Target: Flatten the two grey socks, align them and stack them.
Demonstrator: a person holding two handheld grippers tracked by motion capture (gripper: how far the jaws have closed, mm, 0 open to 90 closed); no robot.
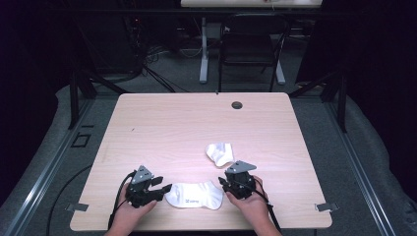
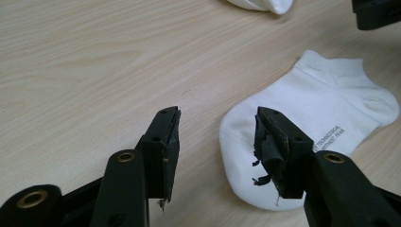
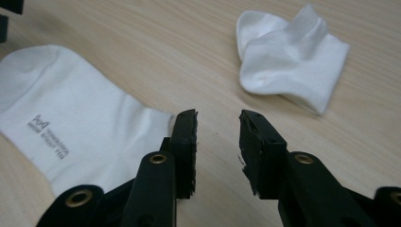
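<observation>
A flat white sock (image 1: 193, 195) with small grey printing lies near the table's front edge, between my two grippers. My left gripper (image 1: 164, 189) stands open at its rounded toe end. In the left gripper view the sock (image 2: 326, 104) lies just past the right jaw, and bare wood shows between the jaws of the left gripper (image 2: 217, 116). My right gripper (image 1: 222, 183) is open at the sock's other end. In the right gripper view the right gripper (image 3: 218, 116) holds nothing and the flat sock (image 3: 71, 118) lies to its left. A second, crumpled white sock (image 1: 220, 153) (image 3: 288, 52) sits a little farther back.
The light wooden table (image 1: 172, 118) has a round cable hole (image 1: 237, 104) near its far edge. A black chair (image 1: 251, 39) and a white table leg (image 1: 203, 54) stand behind it. Both hands rest at the front edge.
</observation>
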